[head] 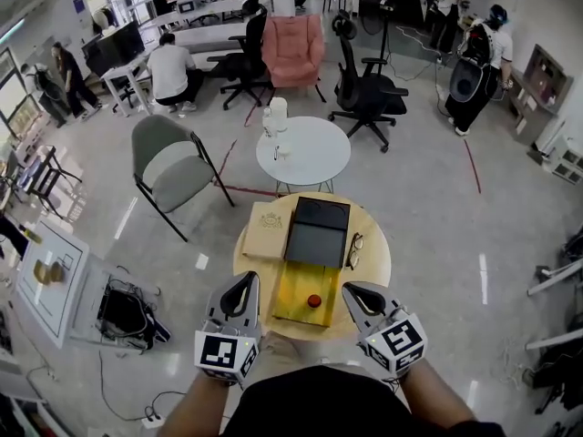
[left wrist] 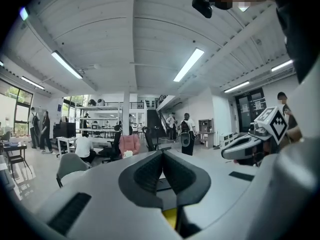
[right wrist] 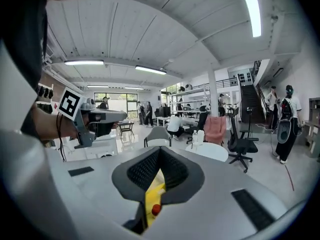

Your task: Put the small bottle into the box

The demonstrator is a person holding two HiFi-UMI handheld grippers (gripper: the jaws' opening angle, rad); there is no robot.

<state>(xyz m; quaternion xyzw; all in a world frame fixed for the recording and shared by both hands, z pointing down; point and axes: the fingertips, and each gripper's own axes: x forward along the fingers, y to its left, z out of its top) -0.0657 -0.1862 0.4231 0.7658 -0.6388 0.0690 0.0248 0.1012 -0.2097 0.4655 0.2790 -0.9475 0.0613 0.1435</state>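
Holds left gripper (head: 244,282) and right gripper (head: 352,292) pressed together, empty, flanking the seemingly upright bottle (head: 313,300) on the tray (head: 293,285), nearer the right, box (head: 317,232) just beyond.

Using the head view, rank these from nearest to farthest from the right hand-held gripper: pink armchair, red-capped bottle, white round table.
1. Red-capped bottle, just left of the right hand-held gripper.
2. White round table, farther ahead, centre.
3. Pink armchair, far back.

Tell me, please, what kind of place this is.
Likely an open-plan office or lab workspace: desks with a seated person, wheeled office chairs, and a staircase.
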